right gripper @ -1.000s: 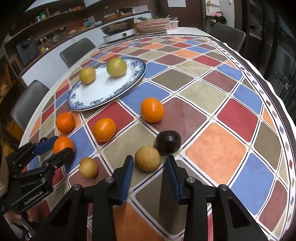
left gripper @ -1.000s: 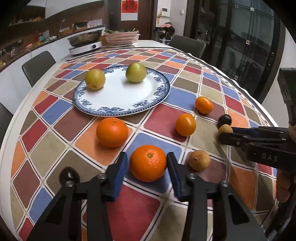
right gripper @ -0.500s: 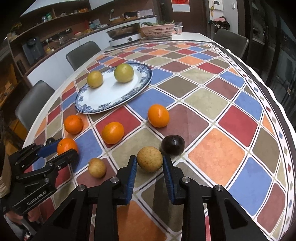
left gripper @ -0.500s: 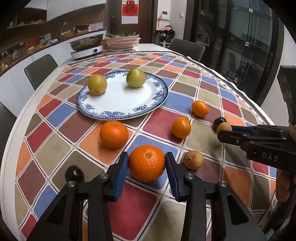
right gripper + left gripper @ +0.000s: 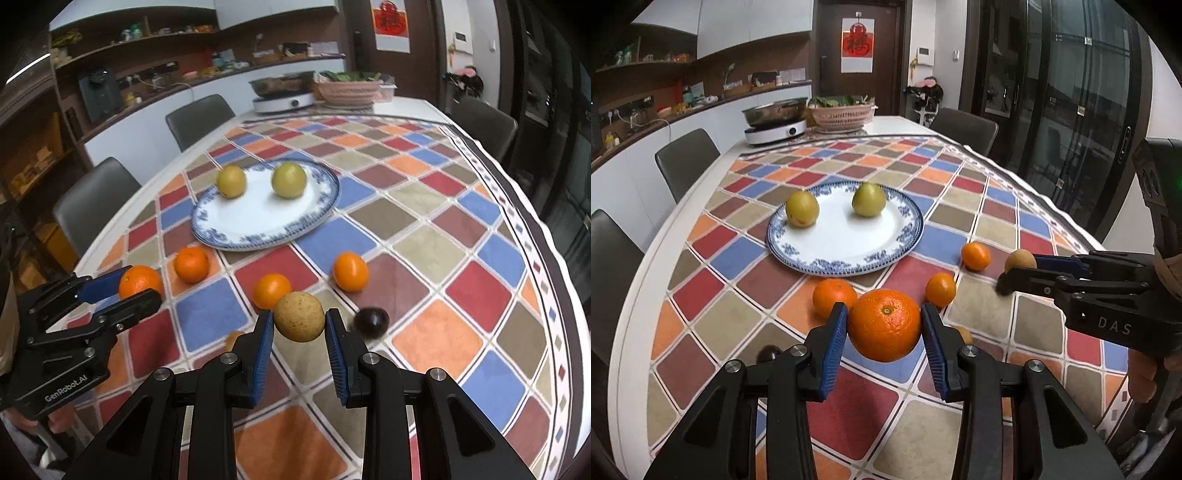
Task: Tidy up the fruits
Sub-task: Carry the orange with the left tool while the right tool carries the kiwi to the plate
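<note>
The left gripper [image 5: 884, 325] is clamped on a large orange [image 5: 884, 324] at lower centre of its view, lifted off the checkered tablecloth [image 5: 746, 317]. The right gripper [image 5: 299, 323] pinches a tan round fruit [image 5: 299, 316] at lower centre of its view. The blue-rimmed plate [image 5: 846, 243], mid-frame, carries two yellow-green fruits [image 5: 868, 199]. Three smaller oranges [image 5: 940, 289] lie below the plate.

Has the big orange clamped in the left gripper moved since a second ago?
Yes. The big orange has risen off the tablecloth, now overlapping the neighbouring orange near the blue-rimmed plate.
</note>
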